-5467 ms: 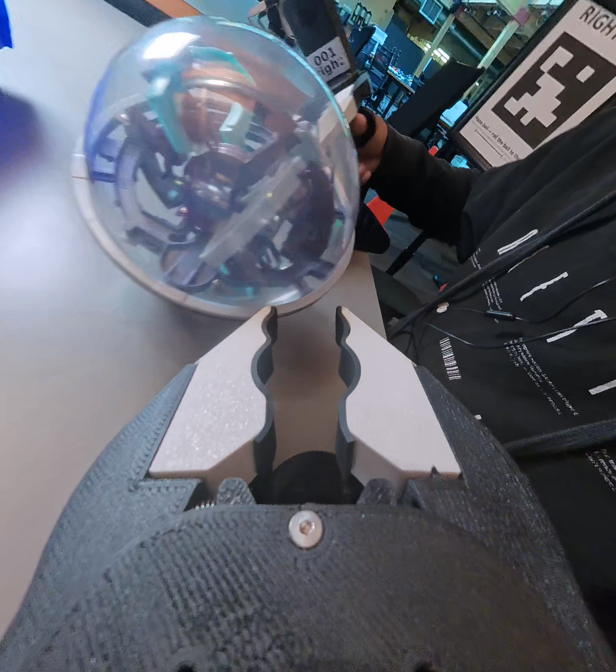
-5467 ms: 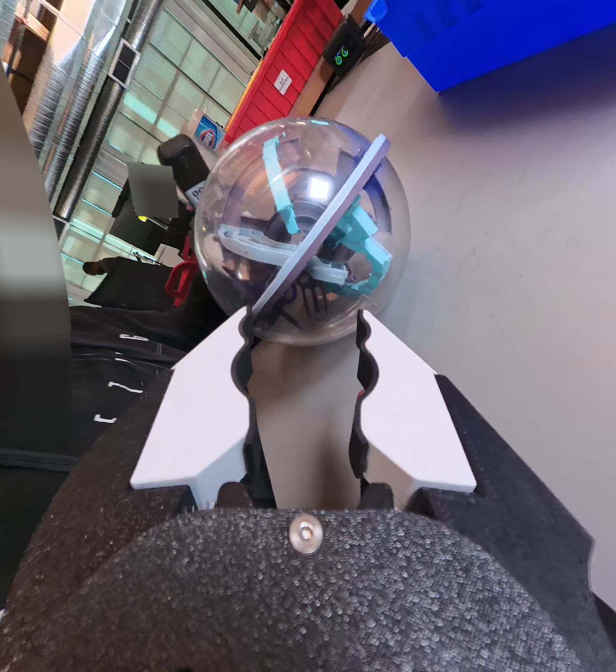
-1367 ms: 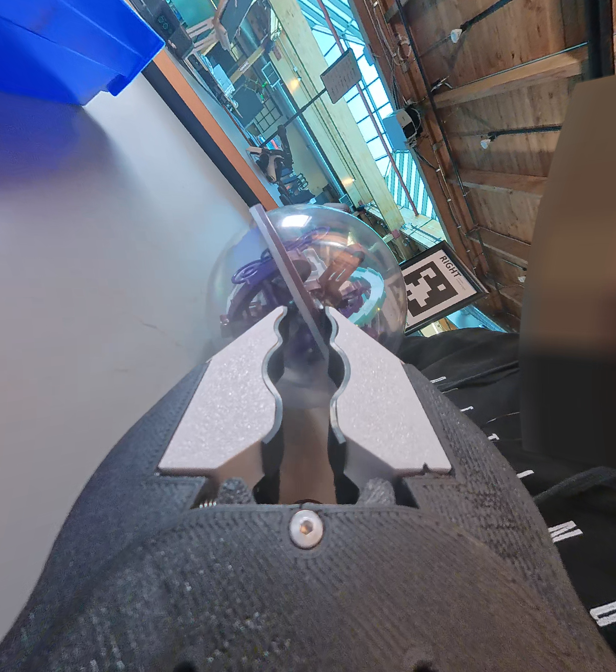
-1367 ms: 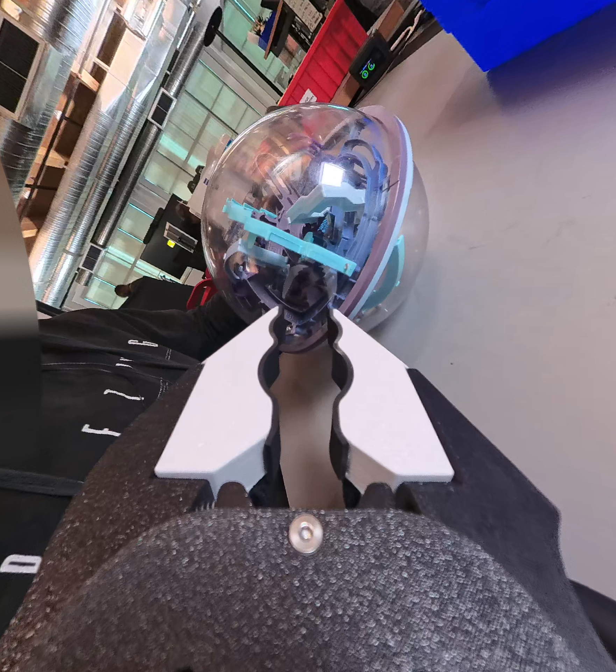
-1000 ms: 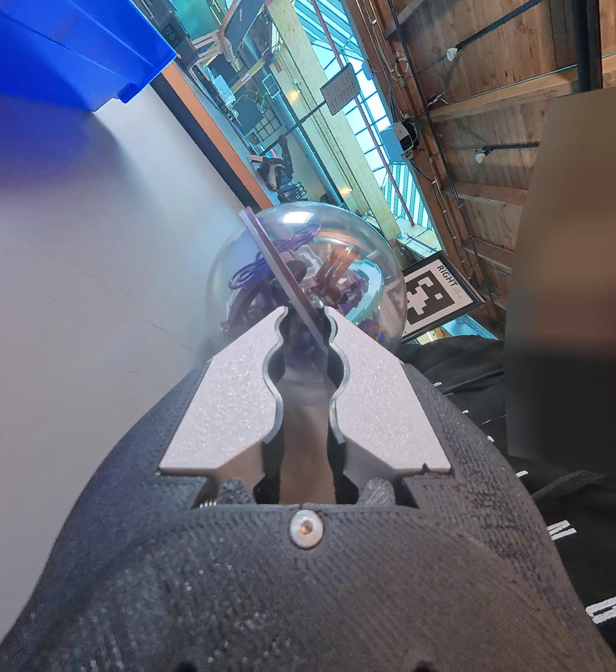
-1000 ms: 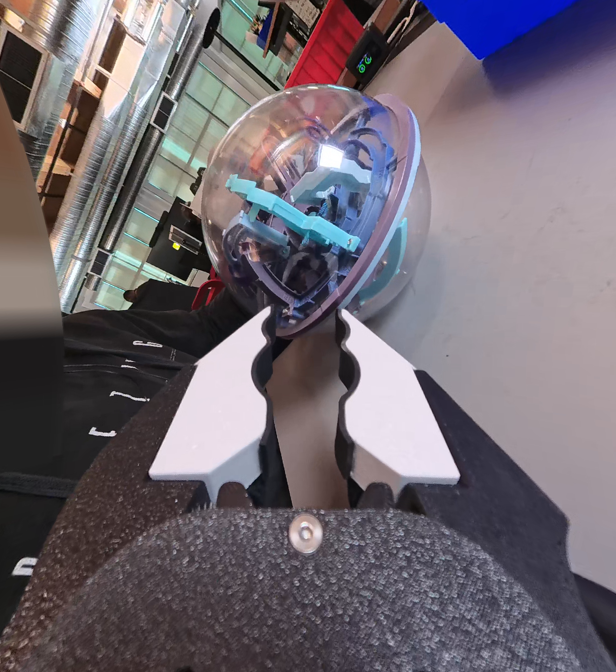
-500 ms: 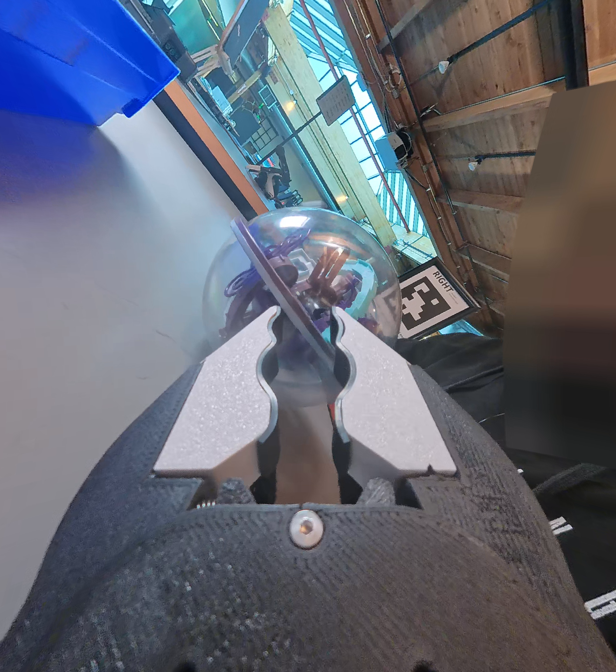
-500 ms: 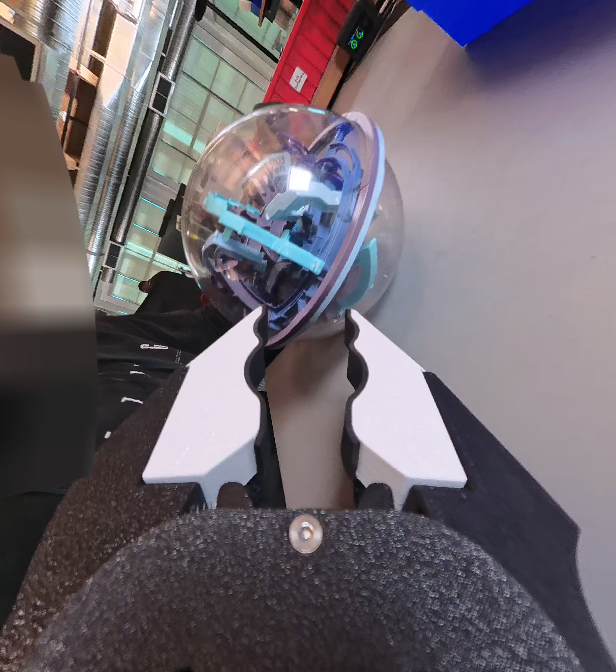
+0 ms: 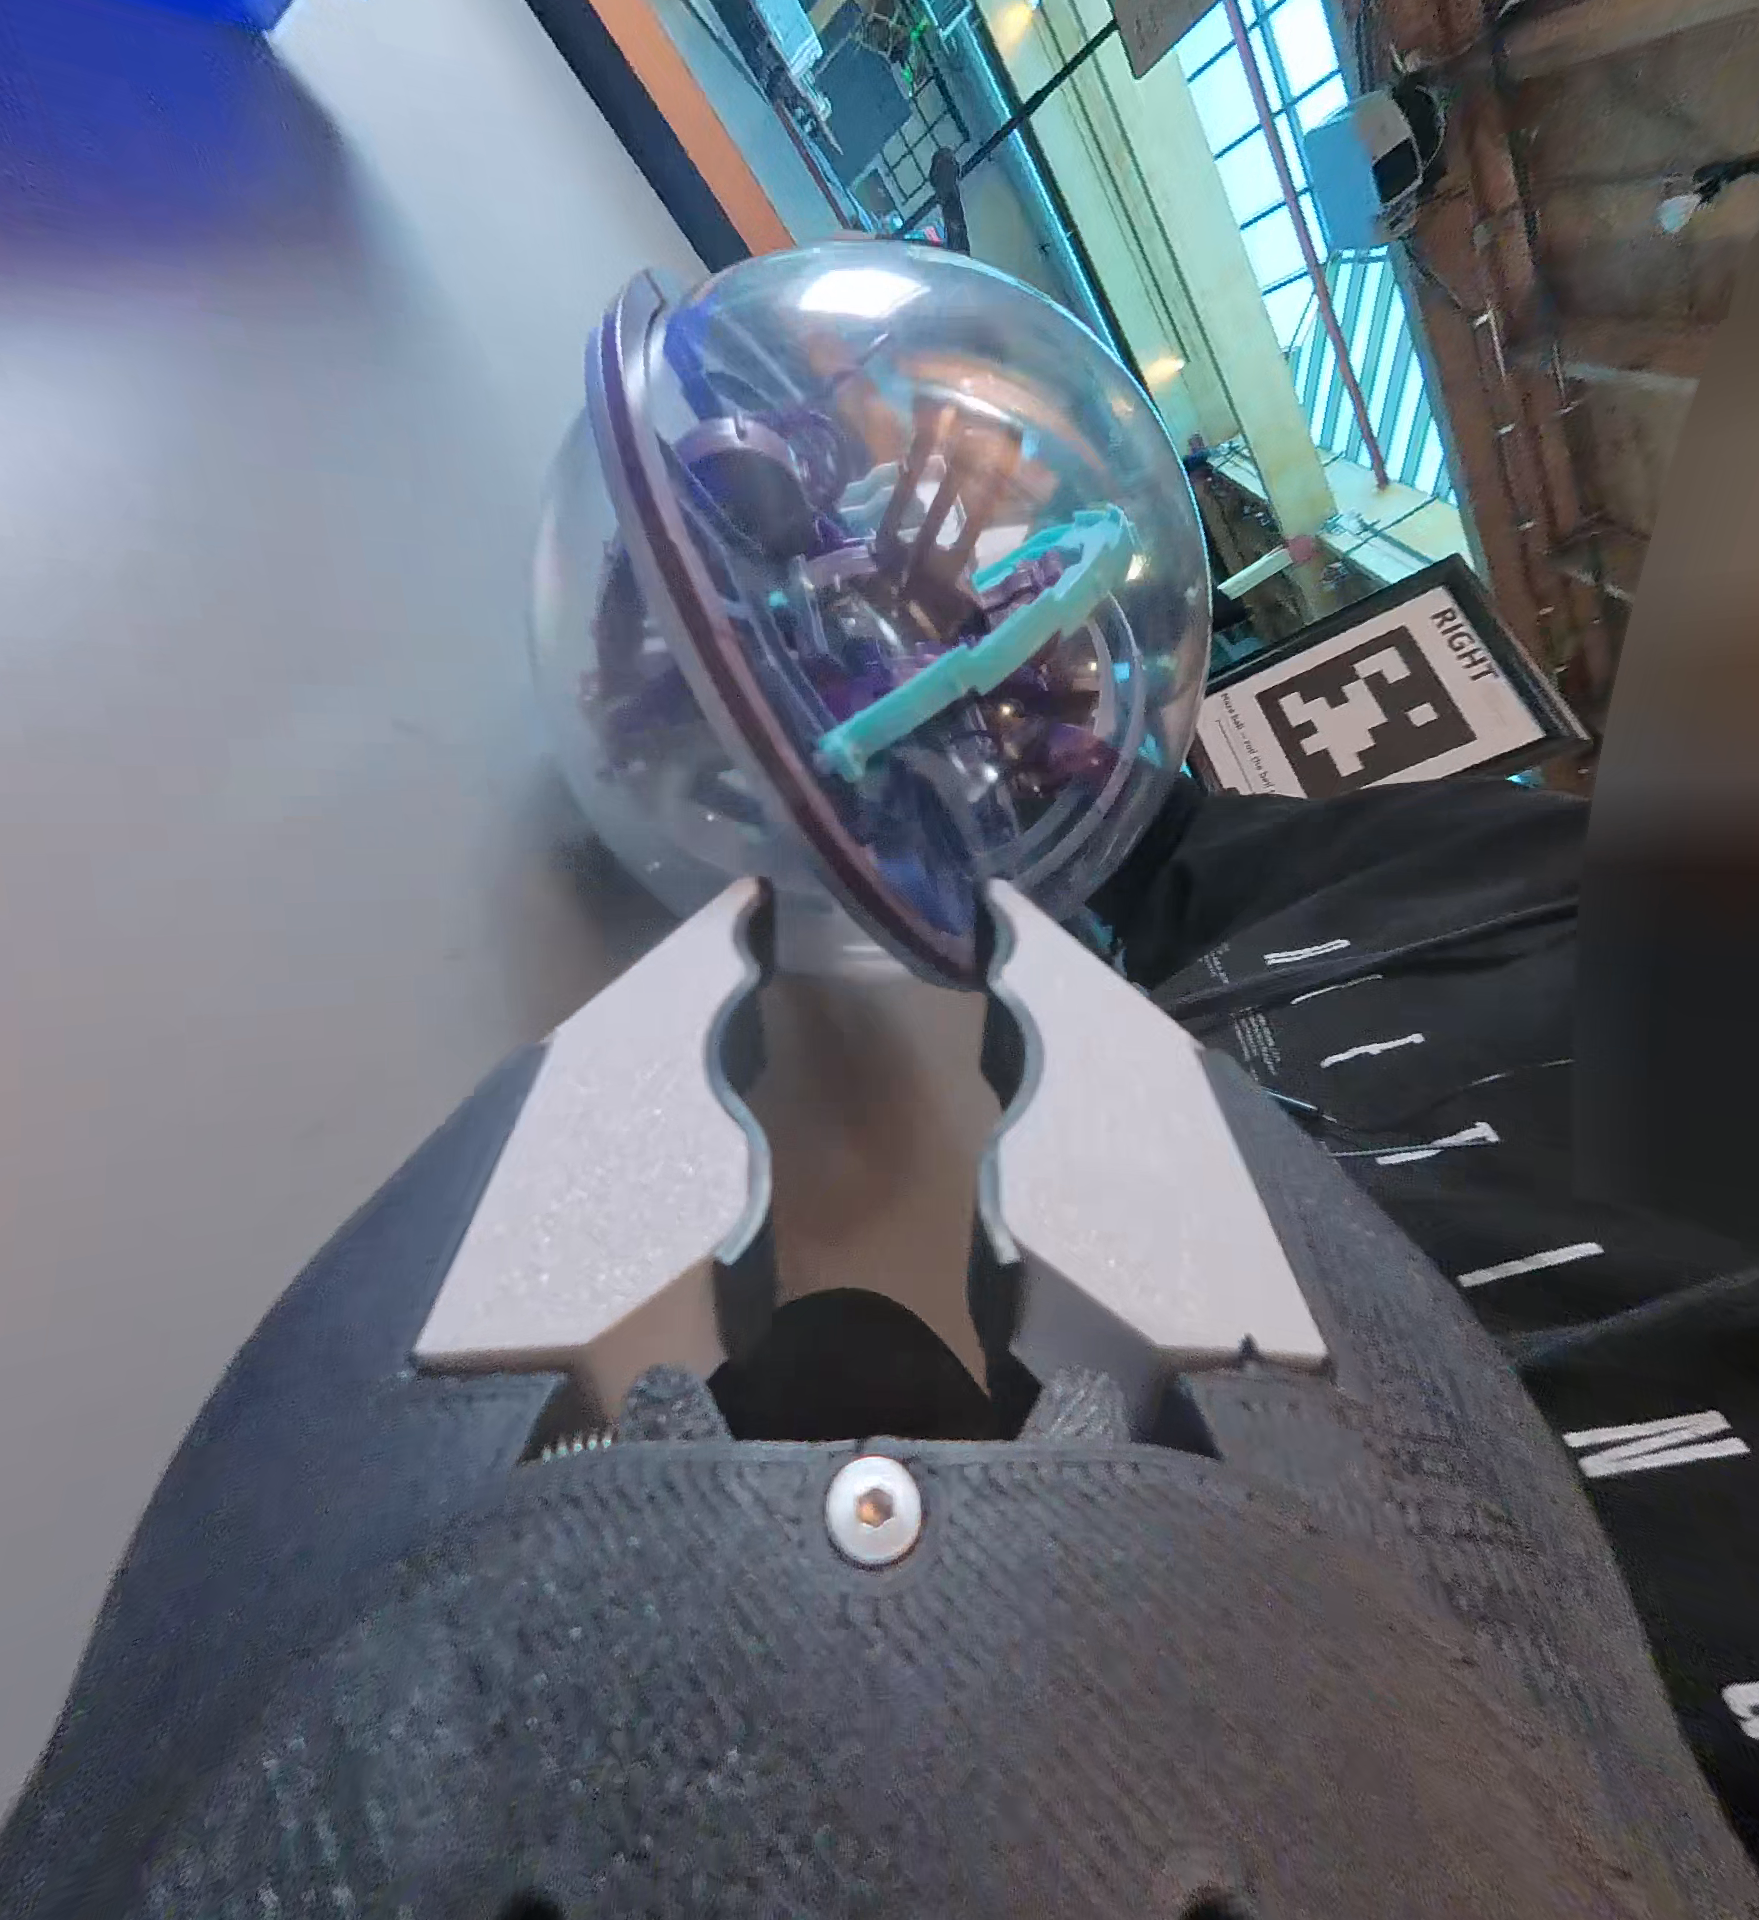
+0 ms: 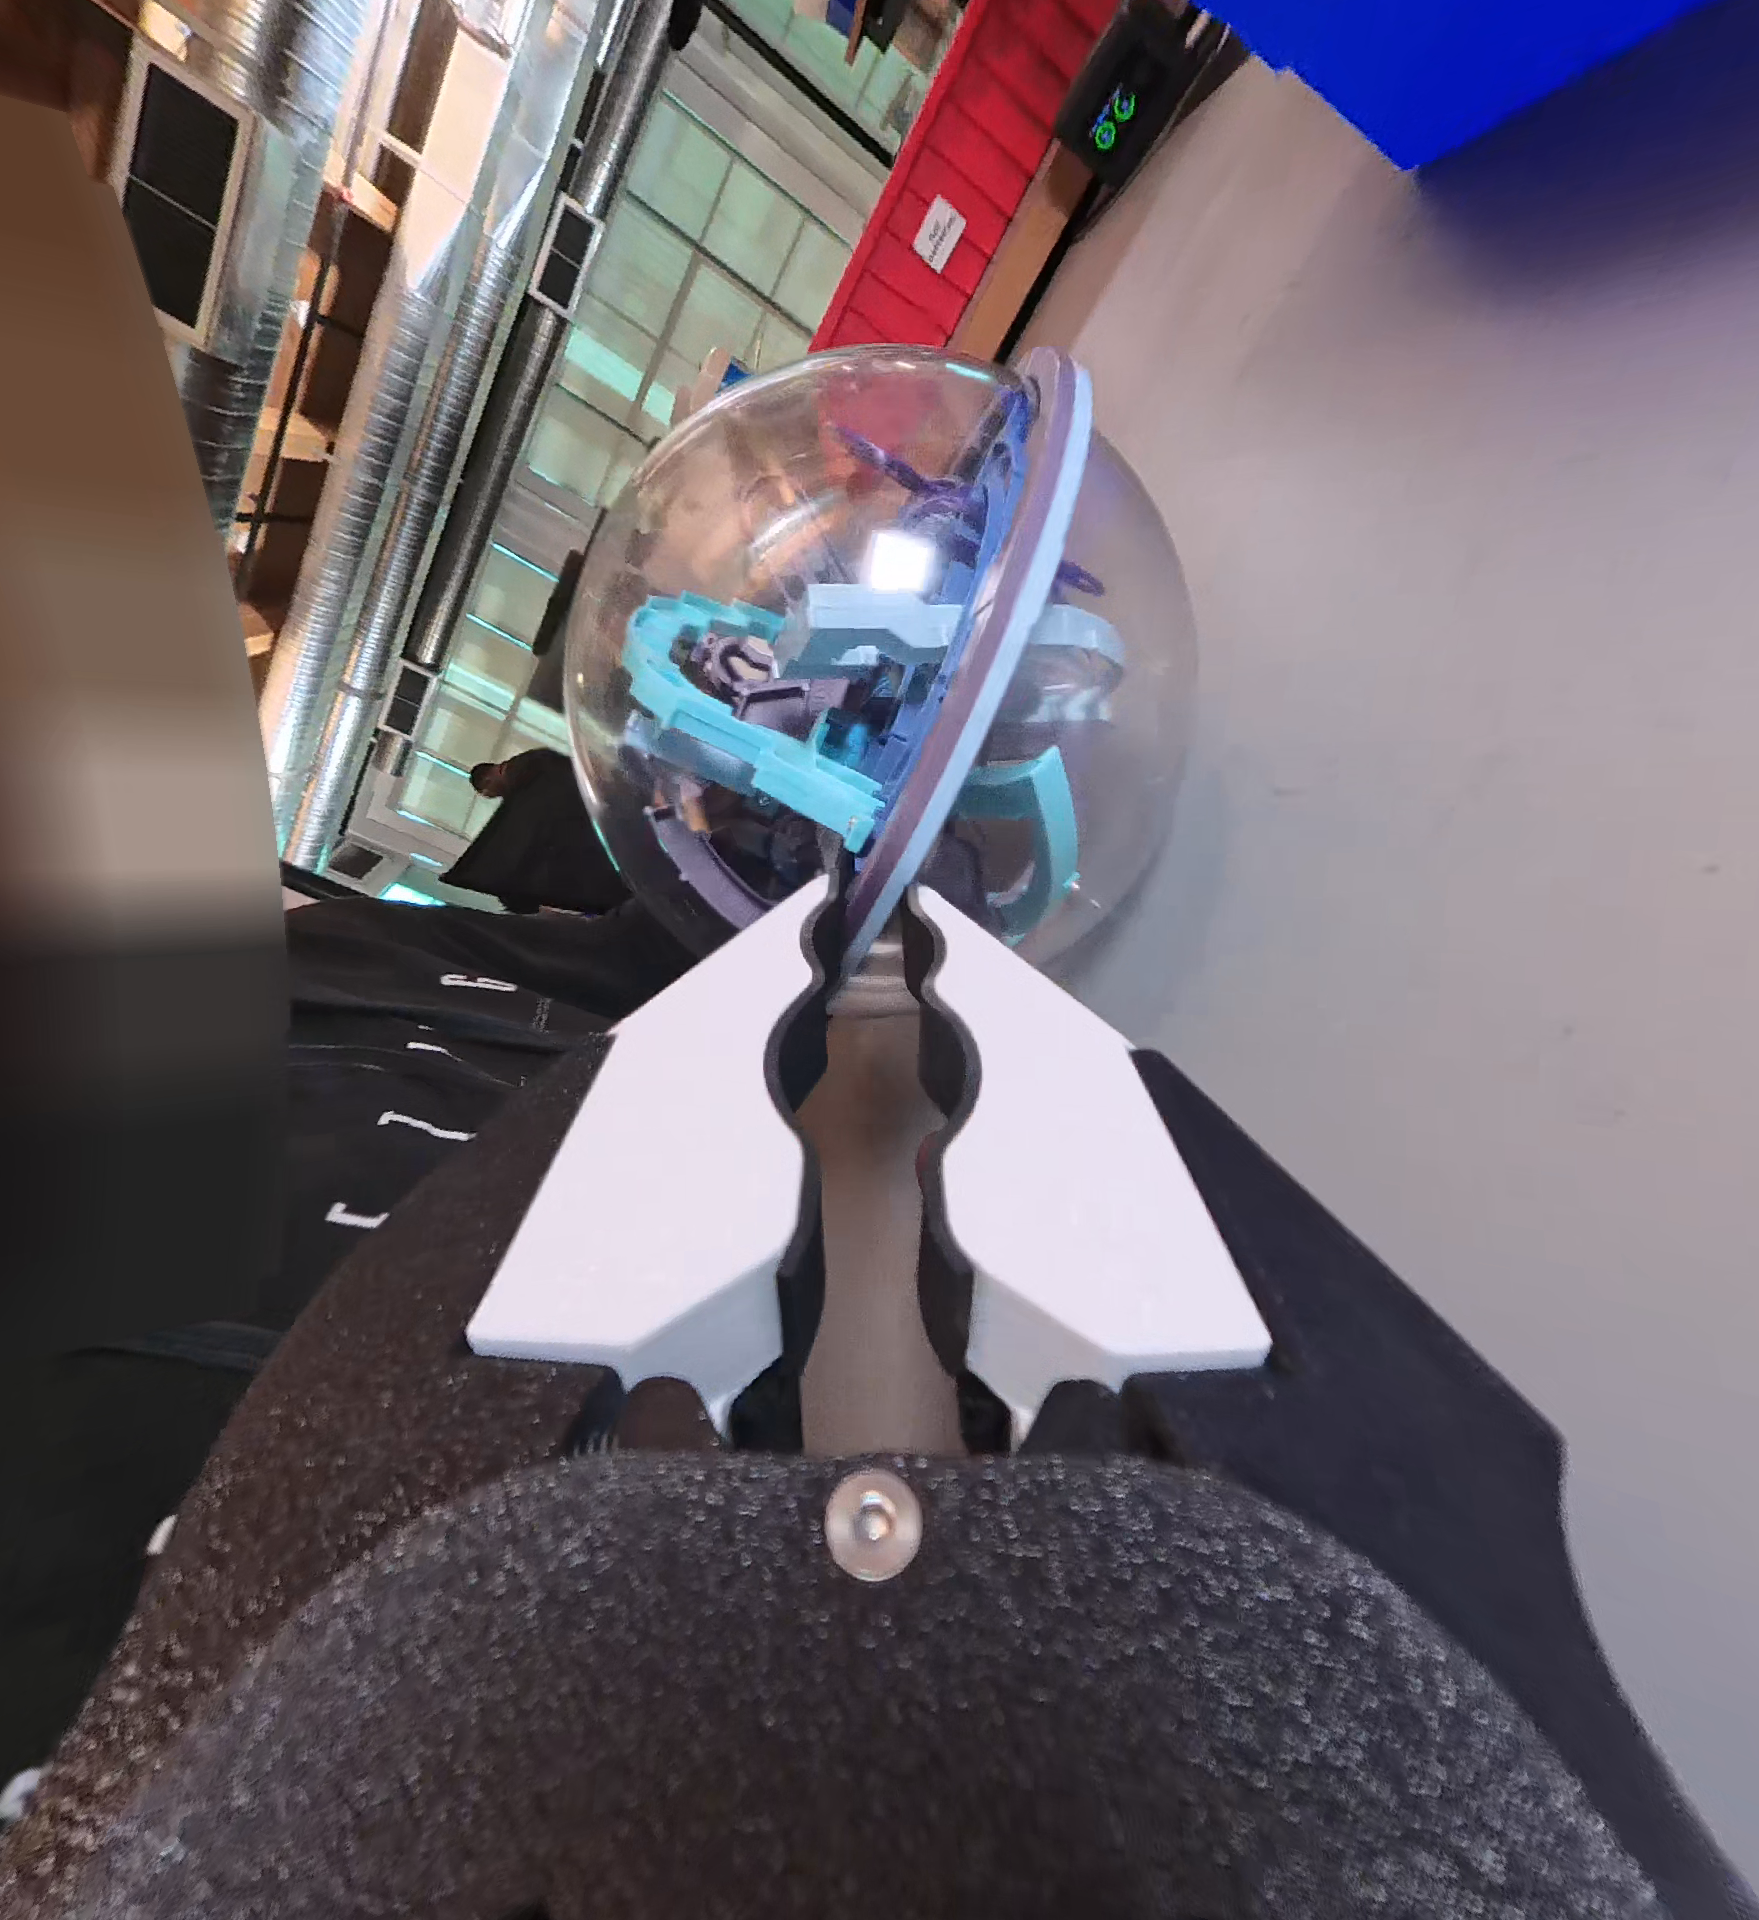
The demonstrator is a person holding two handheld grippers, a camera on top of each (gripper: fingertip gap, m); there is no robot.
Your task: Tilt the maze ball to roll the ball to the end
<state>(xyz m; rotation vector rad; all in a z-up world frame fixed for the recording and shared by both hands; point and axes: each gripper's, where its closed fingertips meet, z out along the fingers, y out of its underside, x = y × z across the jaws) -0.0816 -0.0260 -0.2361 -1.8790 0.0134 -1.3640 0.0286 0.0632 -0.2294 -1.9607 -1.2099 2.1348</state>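
Maze ball (image 9: 870, 634) tilted; R gripper (image 10: 873, 914) pinches rim, L gripper (image 9: 870, 914) open.

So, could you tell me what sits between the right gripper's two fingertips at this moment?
In the right wrist view, the maze ball's thin equator rim sits between the right gripper's fingertips, which pinch it.

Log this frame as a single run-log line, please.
maze ball: tilted over grey table | right gripper: shut on ball's rim | left gripper: open, fingertips at ball's underside | inner ball: not visible
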